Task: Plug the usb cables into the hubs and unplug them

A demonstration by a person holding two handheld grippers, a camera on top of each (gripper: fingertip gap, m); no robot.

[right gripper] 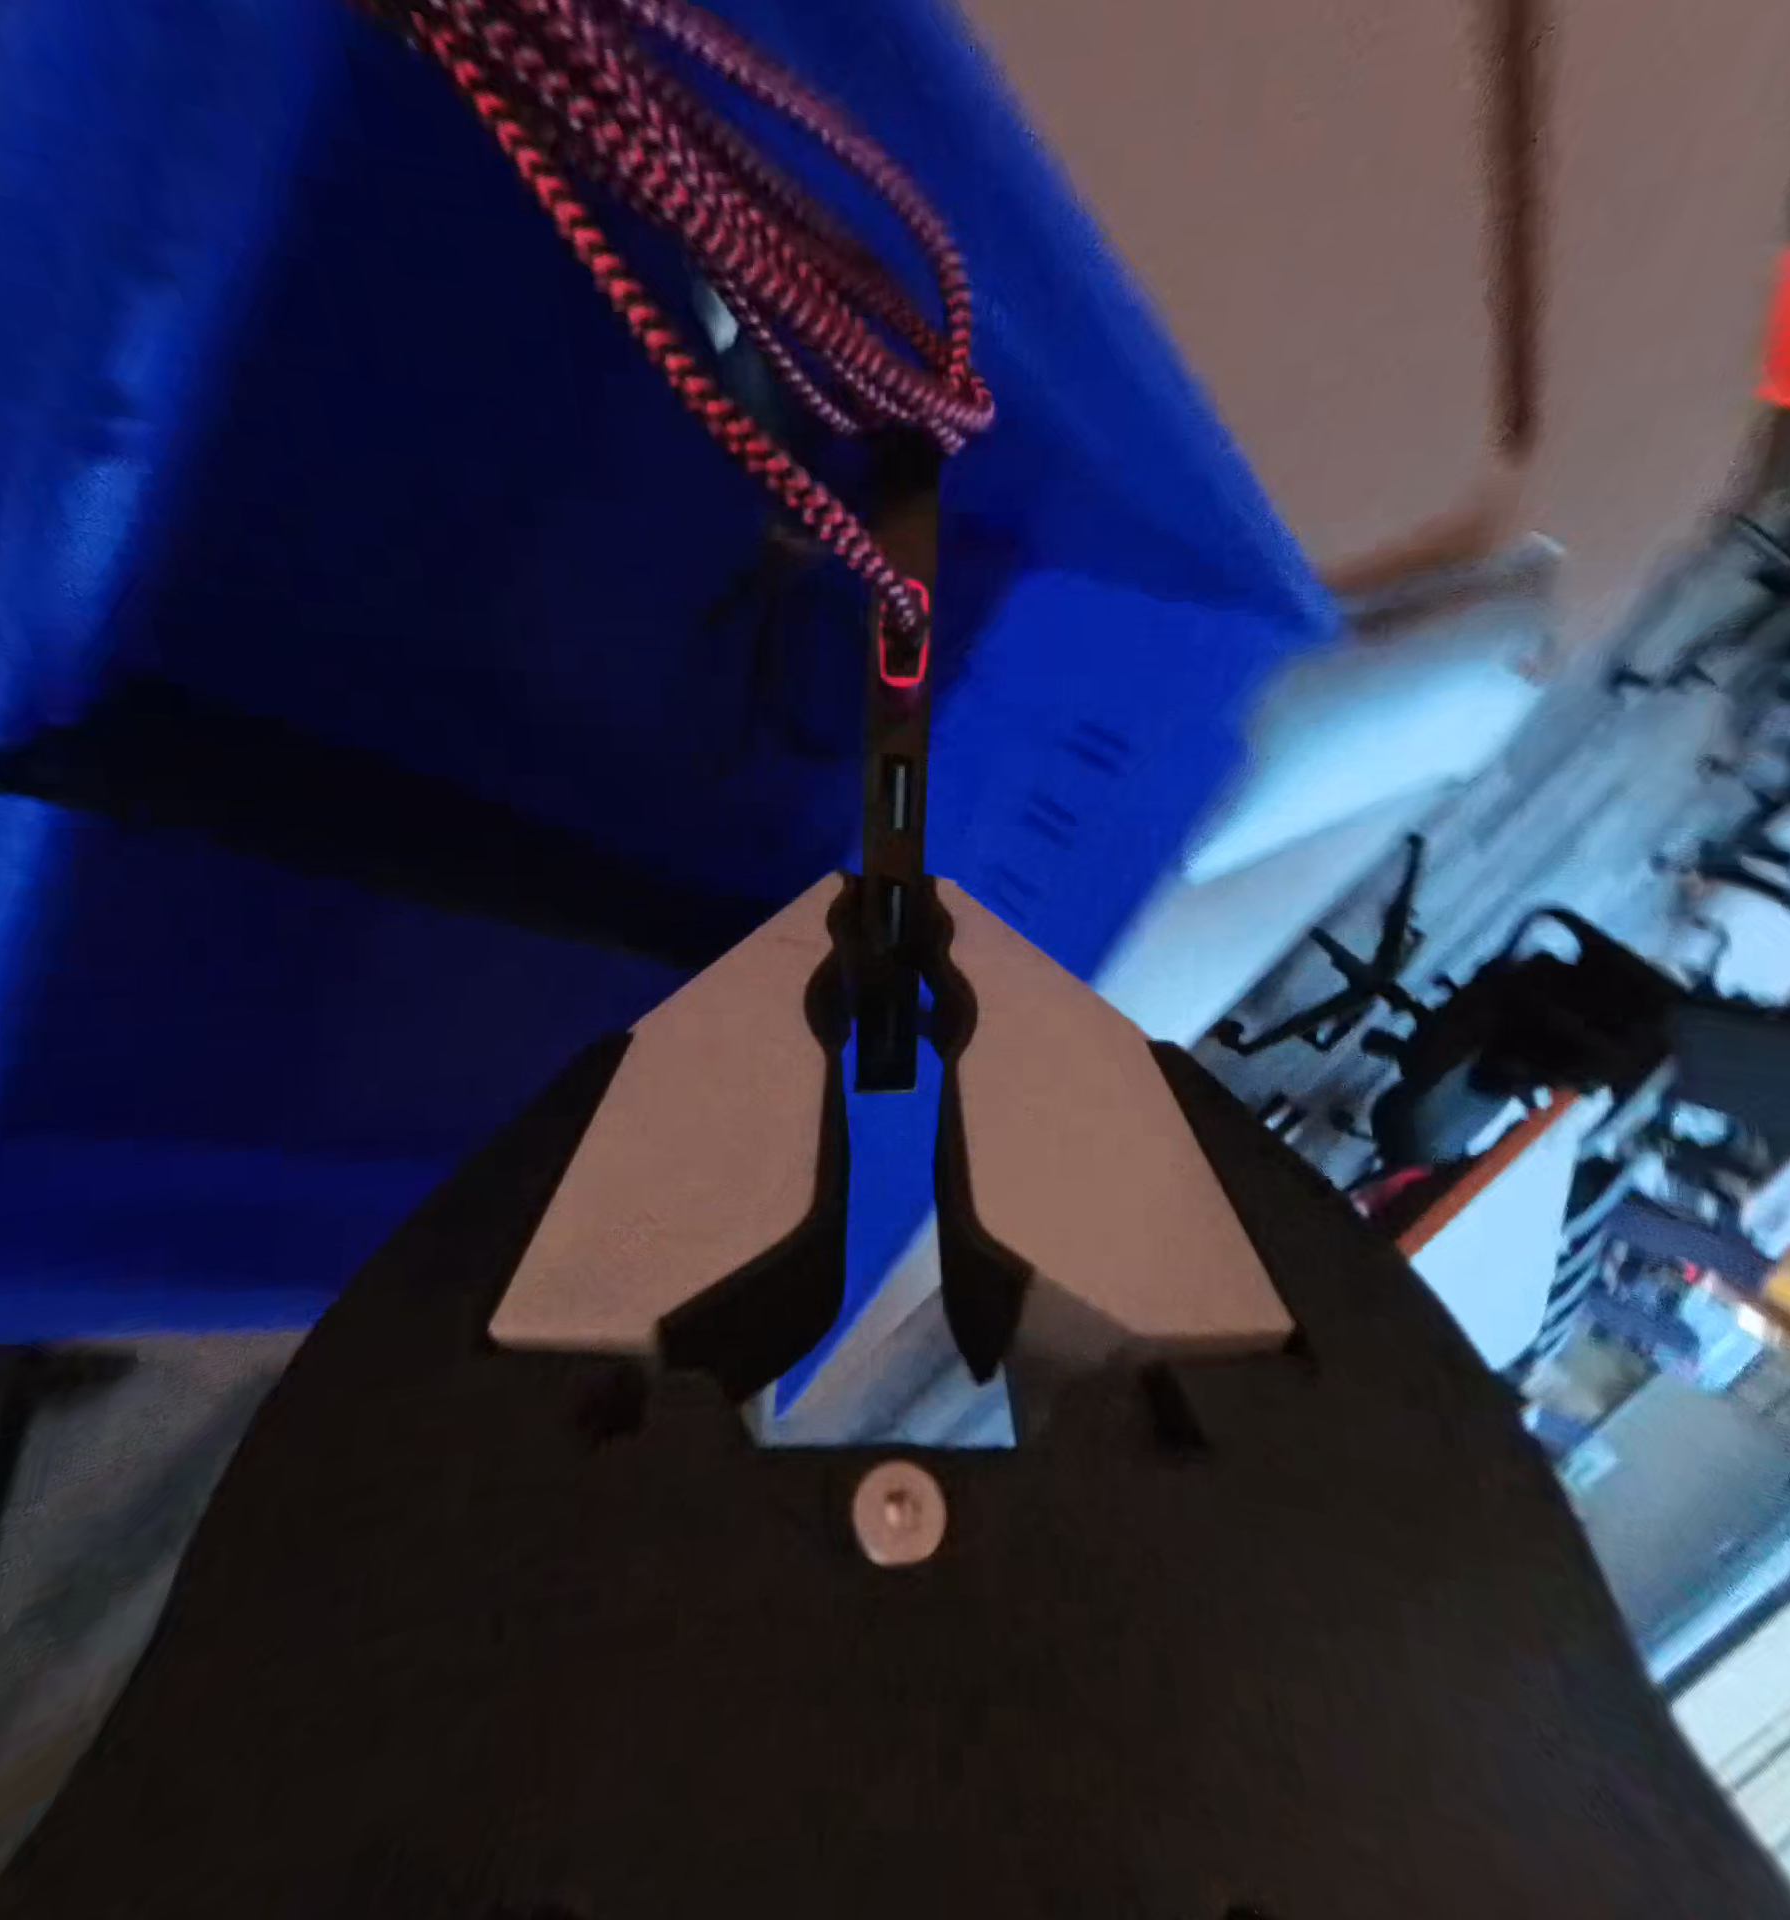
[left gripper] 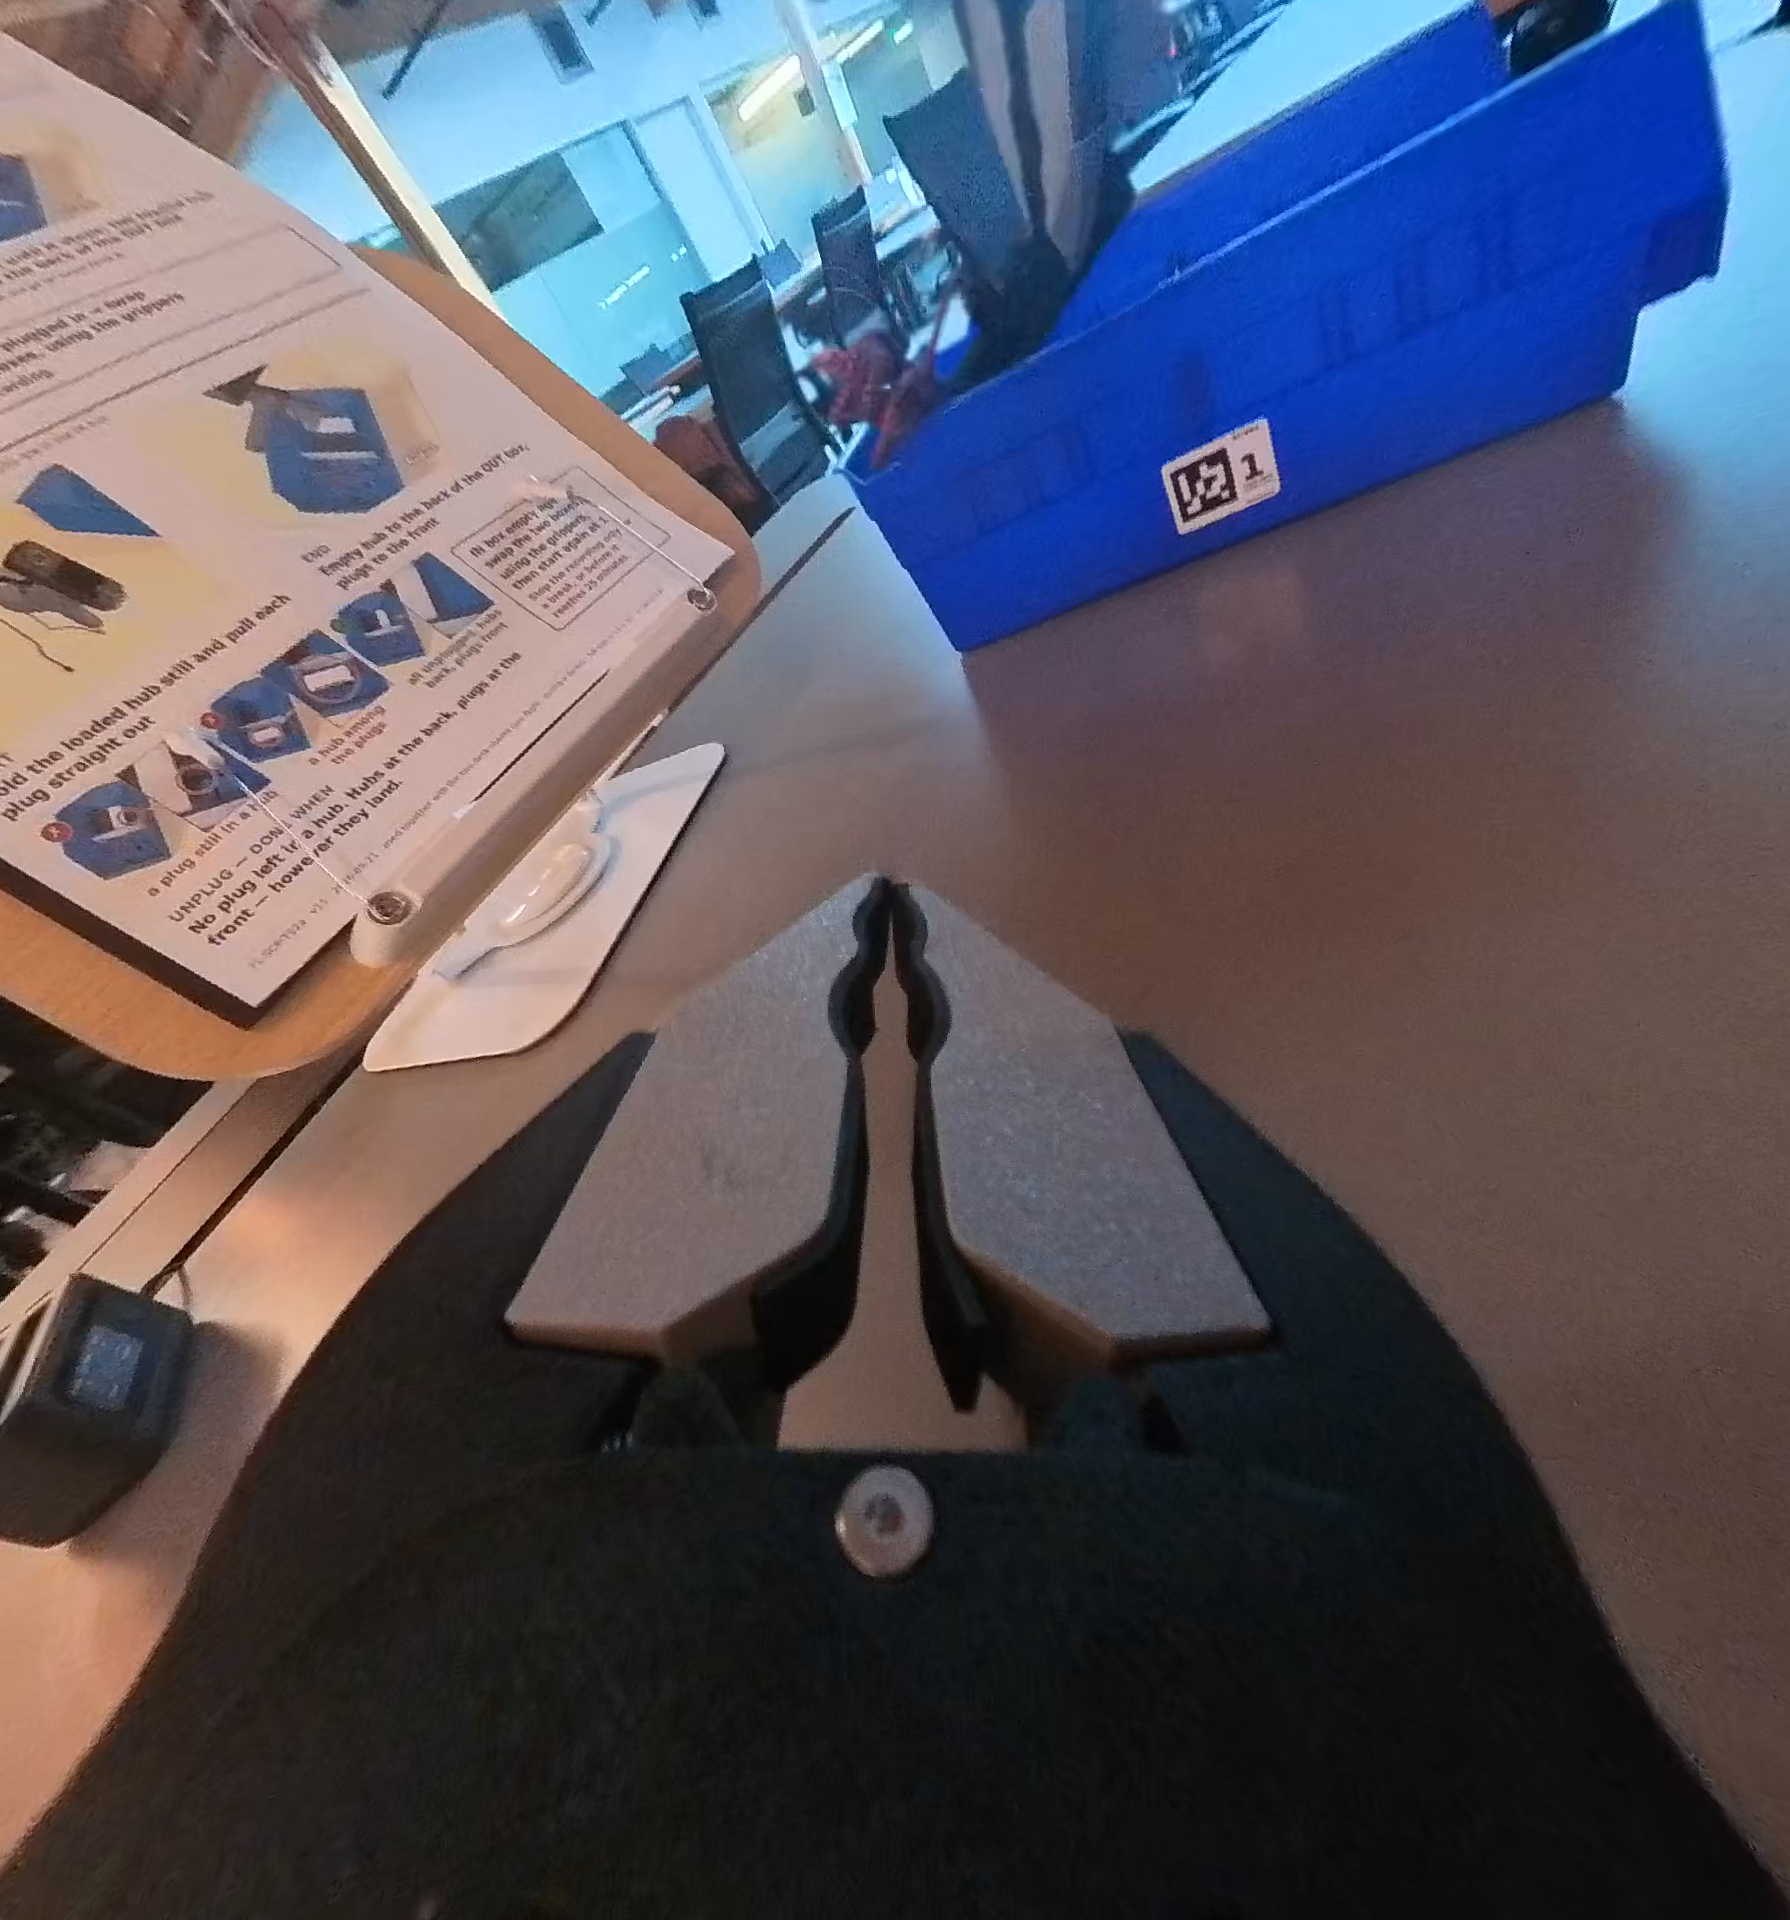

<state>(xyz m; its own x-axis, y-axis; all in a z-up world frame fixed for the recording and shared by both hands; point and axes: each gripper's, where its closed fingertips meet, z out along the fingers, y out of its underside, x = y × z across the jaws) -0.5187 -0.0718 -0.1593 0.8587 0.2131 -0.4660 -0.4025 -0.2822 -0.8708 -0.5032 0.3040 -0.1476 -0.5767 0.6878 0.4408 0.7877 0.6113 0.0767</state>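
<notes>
**Right gripper holds the hub, left gripper is closed on nothing**

Your right gripper (right gripper: 892, 914) is clamped on the near end of a thin black USB hub (right gripper: 903, 790), which stands out past the fingertips with its narrow edge toward the camera. On this edge you can see two free ports, and beyond them one plug with a red outline (right gripper: 903, 655) sits in the hub. From this plug a red-and-black braided cable (right gripper: 766, 270) goes up and makes loops above the hub. Behind the hub is the blue bin (right gripper: 299, 623); the picture is blurred, so I cannot tell whether the hub is over the bin or beside it.

Your left gripper (left gripper: 889, 902) has its fingertips together with nothing between them, low over the grey table (left gripper: 1390, 935). Only this view shows the whole bin (left gripper: 1338, 343) from outside: it lies beyond the gripper, to the right, well apart from it. On its side wall there is a white sticker with a black square marker and a digit (left gripper: 1220, 475). Red braided cable (left gripper: 870, 384) shows at the left end of the bin. Left of the bin, a printed instruction sheet with pictures and text (left gripper: 247, 540) rests on a wooden stand (left gripper: 600, 717).
</notes>
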